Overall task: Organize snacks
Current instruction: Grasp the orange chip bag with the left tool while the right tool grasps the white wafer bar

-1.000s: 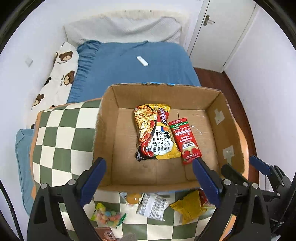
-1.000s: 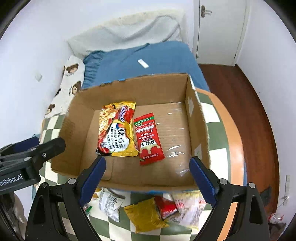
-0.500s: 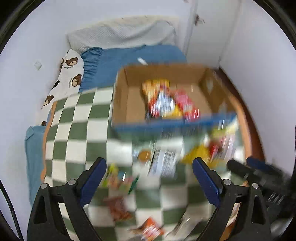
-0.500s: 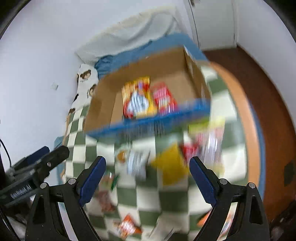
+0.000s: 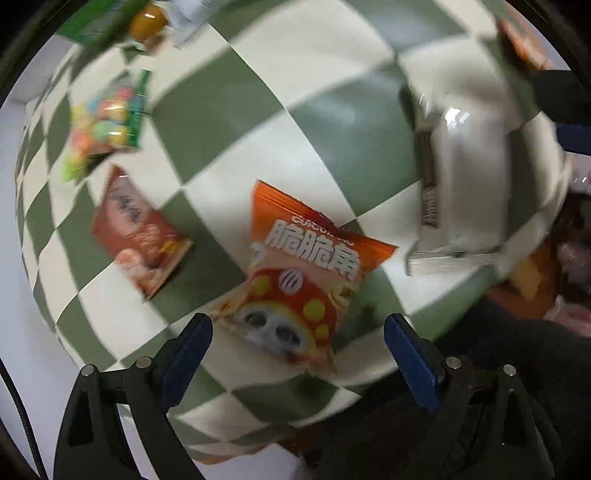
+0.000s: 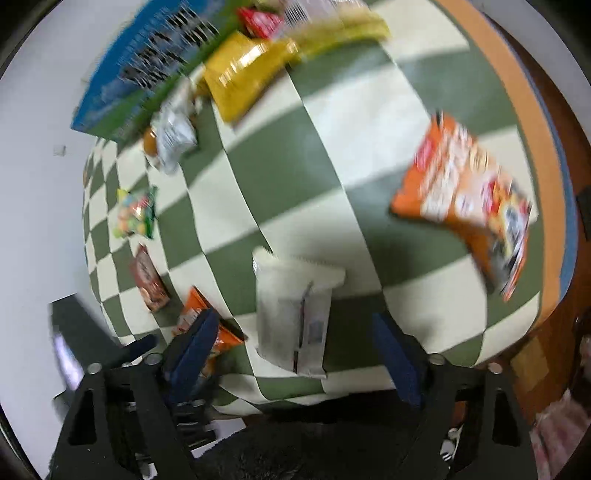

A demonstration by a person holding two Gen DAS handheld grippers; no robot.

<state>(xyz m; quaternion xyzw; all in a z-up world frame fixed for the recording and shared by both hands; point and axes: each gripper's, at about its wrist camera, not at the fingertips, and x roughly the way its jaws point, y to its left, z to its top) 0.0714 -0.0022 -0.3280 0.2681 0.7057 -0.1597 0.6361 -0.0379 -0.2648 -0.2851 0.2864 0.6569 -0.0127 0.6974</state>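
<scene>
the green-and-cream checkered cloth fills both views, and everything else is placed against it. at its far edge in the right wrist view stands the blue-printed side of the cardboard box, its lettering too blurred to read. just in front of the box lie a yellow snack bag, a red packet and a white packet beside a small orange round item.

toward the cloth's right edge lies a large orange-and-white snack bag, its print smeared by motion. near the cloth's near edge lies a white wrapper, seam side up, centred between the spread fingers of the right gripper, which is open and holds nothing. the same white wrapper shows at the right of the left wrist view.

the left gripper is likewise open and empty, hovering over an orange chip bag with white chinese characters "脆脆角" under a partly legible latin word starting "cuicui". beside it toward the cloth's left edge is a reddish-brown packet with unreadable white script, and beyond that a clear bag of coloured candies with a green strip.
</scene>
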